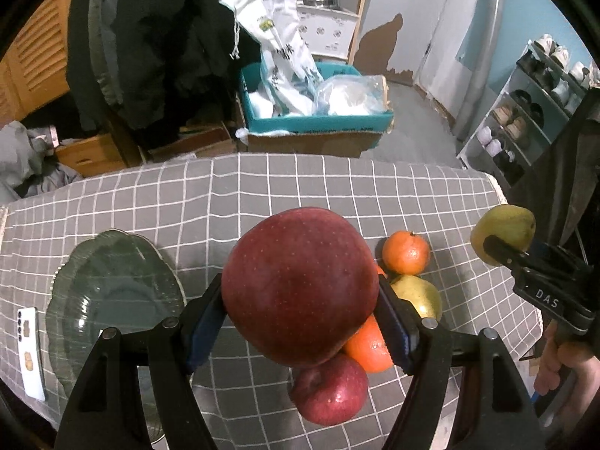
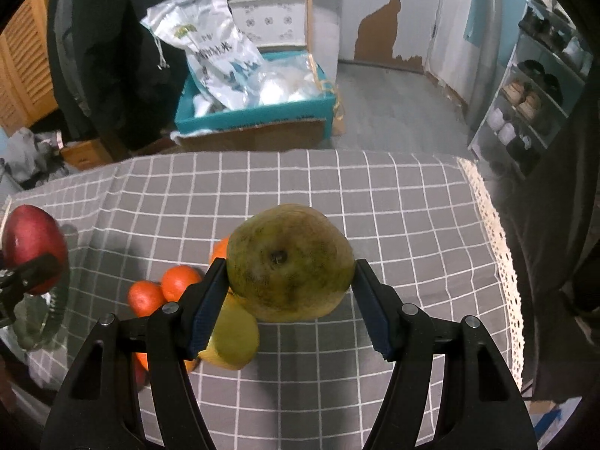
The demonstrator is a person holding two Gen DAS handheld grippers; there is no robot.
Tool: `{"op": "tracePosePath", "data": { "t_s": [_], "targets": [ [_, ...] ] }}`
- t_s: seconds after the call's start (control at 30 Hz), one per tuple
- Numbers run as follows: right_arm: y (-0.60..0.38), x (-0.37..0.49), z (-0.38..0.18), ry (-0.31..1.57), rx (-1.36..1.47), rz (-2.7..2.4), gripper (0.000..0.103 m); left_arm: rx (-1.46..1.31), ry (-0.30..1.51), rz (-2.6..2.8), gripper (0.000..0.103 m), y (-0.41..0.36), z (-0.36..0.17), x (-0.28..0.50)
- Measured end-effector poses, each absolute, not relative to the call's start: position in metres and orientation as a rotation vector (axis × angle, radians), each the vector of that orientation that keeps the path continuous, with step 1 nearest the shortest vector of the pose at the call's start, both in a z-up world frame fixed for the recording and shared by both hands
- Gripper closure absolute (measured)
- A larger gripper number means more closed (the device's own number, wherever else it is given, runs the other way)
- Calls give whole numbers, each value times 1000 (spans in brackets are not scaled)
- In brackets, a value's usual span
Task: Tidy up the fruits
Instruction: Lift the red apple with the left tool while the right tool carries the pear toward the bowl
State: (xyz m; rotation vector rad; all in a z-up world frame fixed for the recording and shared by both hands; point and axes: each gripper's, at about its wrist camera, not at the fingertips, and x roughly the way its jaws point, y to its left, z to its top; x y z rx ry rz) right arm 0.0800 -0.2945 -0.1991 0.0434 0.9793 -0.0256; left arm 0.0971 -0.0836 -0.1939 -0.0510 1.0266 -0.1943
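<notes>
Oranges (image 1: 406, 253), a pear (image 1: 420, 294) and an apple (image 1: 330, 390) crowd the cloth (image 1: 262, 195); a plate (image 1: 112, 300) sits left. The left gripper (image 1: 300, 311) clamps a red apple (image 1: 300, 285). The right gripper (image 2: 290, 288) clamps a green pear (image 2: 290, 262), its blossom end facing the camera.

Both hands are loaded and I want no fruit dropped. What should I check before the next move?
1. Left gripper clamps the big red apple on both sides: ok.
2. Right gripper clamps the held pear: ok.
3. Glass plate bare, ready for fruit: ok.
4. Held fruits lifted clear of the pile: ok.
5. Phone beside the plate, out of the path: cannot tell.
</notes>
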Motion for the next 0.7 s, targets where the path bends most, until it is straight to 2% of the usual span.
{"op": "tracePosePath", "data": {
  "t_s": [0.7],
  "targets": [
    [-272, 47, -120, 794, 34, 3, 36, -57, 875, -145, 27, -54, -131, 69]
  ]
}}
